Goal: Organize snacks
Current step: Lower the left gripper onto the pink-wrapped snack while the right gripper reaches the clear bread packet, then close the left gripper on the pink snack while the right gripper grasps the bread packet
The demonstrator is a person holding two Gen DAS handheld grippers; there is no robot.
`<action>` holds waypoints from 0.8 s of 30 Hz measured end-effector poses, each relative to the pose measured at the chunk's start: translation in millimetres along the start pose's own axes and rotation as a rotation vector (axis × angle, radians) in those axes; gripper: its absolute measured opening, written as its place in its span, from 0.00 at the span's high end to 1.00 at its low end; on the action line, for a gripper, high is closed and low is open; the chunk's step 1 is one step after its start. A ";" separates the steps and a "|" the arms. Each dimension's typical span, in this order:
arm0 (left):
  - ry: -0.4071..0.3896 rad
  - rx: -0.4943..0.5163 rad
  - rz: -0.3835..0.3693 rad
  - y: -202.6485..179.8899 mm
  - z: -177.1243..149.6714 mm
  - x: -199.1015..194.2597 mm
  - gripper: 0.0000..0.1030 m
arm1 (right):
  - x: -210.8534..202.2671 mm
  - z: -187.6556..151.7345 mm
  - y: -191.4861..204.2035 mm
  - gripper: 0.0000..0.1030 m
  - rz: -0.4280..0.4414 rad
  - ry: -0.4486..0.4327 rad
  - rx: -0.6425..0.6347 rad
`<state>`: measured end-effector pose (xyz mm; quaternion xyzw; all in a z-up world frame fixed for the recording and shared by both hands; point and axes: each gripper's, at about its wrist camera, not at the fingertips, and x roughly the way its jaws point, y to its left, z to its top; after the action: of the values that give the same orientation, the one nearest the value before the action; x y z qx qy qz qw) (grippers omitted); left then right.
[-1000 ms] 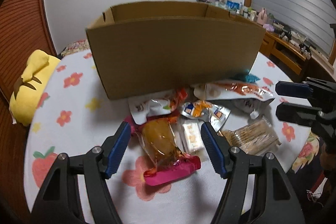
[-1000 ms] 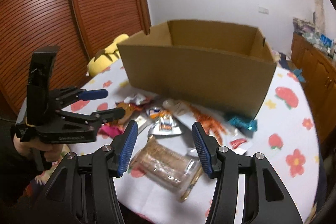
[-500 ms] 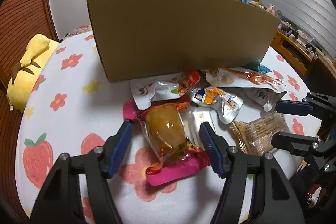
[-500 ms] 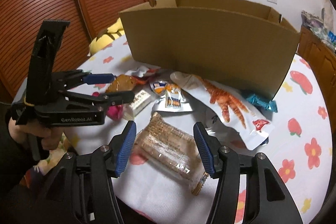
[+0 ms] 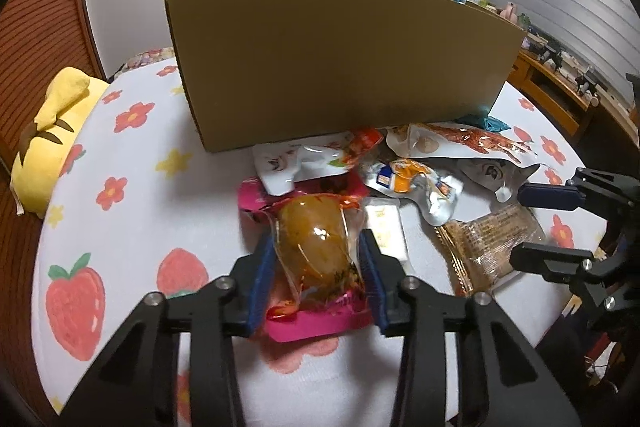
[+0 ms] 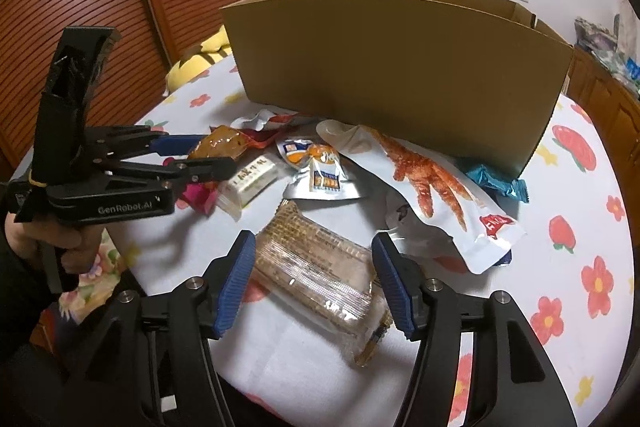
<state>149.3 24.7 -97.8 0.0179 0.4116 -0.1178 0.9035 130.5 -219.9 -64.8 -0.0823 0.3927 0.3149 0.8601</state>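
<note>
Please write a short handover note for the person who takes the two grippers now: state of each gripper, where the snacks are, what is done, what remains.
Left gripper: shut on the orange snack pouch, which lies on the pink packet.
Right gripper: open, around the cracker pack, not yet gripping.
Other snacks lie on the table before the cardboard box.
Done: no snack seen in the box.
Left: lift the pouch, grip the crackers, box everything.

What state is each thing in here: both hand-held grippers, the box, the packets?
Left hand-held gripper: shut on the orange snack pouch, which lies on the table.
Right hand-held gripper: open, straddling the cracker pack, pads apart from it.
Cardboard box: upright, top open, contents hidden.
Chicken-feet bag: lying flat, sealed.
Teal wrapper: lying against the box.
</note>
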 end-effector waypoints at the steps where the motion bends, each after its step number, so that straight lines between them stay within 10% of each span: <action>1: 0.004 0.001 0.007 0.4 0.6 -0.6 0.63 | 0.0 0.0 0.3 0.40 0.000 0.000 0.000; 24: -0.109 0.029 0.001 -2.4 17.4 -48.7 0.63 | 11.0 1.9 -3.8 0.33 0.026 0.040 -0.009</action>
<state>130.8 29.7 -49.7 0.0246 0.3600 -0.1239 0.9244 139.4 -216.9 -71.9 -0.0873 0.4095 0.3263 0.8475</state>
